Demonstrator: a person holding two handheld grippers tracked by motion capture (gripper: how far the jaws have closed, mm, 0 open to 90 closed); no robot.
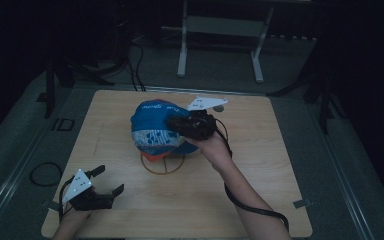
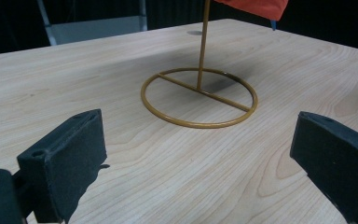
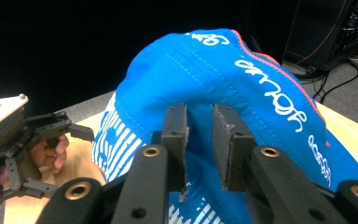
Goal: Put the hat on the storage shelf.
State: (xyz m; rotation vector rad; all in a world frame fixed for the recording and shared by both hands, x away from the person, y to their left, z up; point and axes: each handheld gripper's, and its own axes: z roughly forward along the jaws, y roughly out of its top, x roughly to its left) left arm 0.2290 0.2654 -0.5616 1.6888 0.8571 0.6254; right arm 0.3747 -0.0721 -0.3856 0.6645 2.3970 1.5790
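One blue fabric cap with white lettering point(image 1: 155, 127) atop one brass wire stand with ring base point(image 1: 163, 165) mid-table, brim toward the person, right gripper point(image 3: 199, 140) pinching its fabric, left gripper point(image 1: 109, 181) agape near the light wooden table point(image 1: 260, 150) corner

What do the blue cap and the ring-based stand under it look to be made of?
The cap looks like woven fabric, matte: visible stitch lines, printed white lettering, and it folds softly where the right gripper pinches it. The stand looks like thin metal rod with a smooth mustard-gold coat, probably painted; its ring, crossbar and upright post keep rigid, even lines. The table shows pale wood grain, possibly laminate.
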